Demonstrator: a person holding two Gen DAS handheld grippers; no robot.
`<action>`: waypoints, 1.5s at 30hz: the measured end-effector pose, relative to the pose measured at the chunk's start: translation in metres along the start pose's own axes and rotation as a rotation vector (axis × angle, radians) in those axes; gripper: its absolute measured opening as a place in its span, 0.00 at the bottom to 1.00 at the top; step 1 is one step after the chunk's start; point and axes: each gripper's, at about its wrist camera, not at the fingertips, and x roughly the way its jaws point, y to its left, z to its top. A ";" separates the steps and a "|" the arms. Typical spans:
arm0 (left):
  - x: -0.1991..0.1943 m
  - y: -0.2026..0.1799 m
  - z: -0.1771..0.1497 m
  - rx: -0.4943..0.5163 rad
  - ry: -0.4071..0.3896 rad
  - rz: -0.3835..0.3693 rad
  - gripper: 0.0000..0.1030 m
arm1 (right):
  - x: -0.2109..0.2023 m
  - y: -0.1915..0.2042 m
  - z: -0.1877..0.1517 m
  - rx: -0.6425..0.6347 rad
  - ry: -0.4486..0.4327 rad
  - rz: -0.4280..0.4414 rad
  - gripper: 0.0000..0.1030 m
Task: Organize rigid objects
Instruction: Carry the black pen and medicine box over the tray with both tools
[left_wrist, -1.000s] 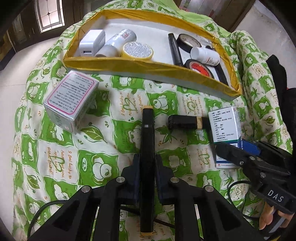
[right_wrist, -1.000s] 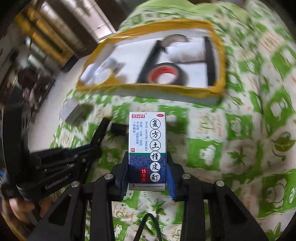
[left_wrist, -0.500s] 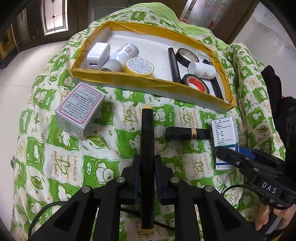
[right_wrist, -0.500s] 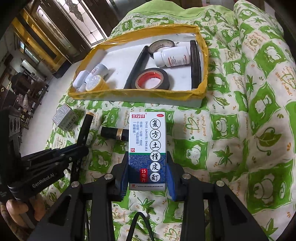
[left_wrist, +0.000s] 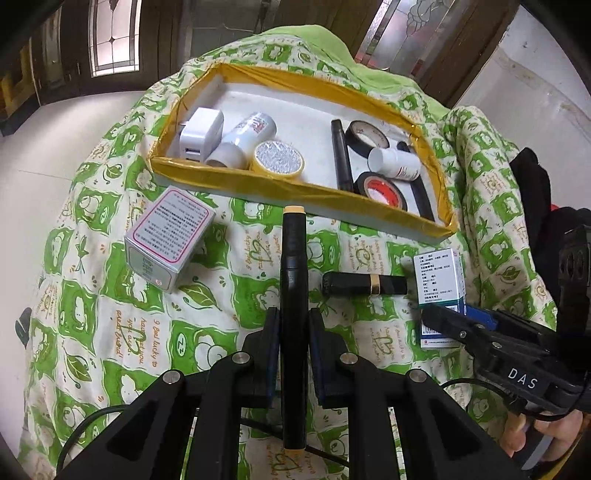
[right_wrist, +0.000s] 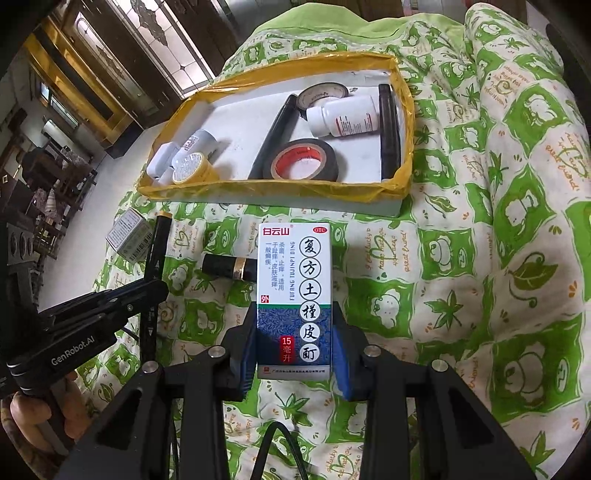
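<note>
My left gripper (left_wrist: 293, 325) is shut on a long black pen with tan ends (left_wrist: 293, 266), held above the green-patterned cloth, pointing at the yellow-rimmed tray (left_wrist: 295, 190). My right gripper (right_wrist: 294, 332) is shut on a white and blue medicine box (right_wrist: 293, 280), held above the cloth in front of the tray (right_wrist: 273, 192). The box also shows in the left wrist view (left_wrist: 439, 280). A black tube with a gold band (left_wrist: 364, 285) lies on the cloth between both grippers. A grey box with pink-framed label (left_wrist: 166, 236) stands at left.
The tray holds a white charger (left_wrist: 199, 134), a white bottle (left_wrist: 243, 138), a yellow tape roll (left_wrist: 277, 160), black pens (left_wrist: 341, 155), two black tape rolls (left_wrist: 382, 188) and a small white bottle (left_wrist: 395, 164). The cloth-covered surface drops off at left to a pale floor.
Both grippers have risen and pulled back a little with their objects, so the tray looks farther away and more of the room shows. Grips are unchanged.
</note>
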 end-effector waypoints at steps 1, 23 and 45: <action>-0.001 0.000 0.000 -0.003 -0.006 -0.003 0.14 | -0.002 -0.001 0.000 0.001 -0.003 0.002 0.32; -0.027 0.006 0.014 -0.050 -0.103 -0.053 0.14 | -0.013 -0.002 -0.001 0.004 -0.031 0.021 0.32; -0.054 0.005 0.075 0.001 -0.152 -0.020 0.14 | -0.028 -0.002 0.019 0.047 -0.061 0.081 0.32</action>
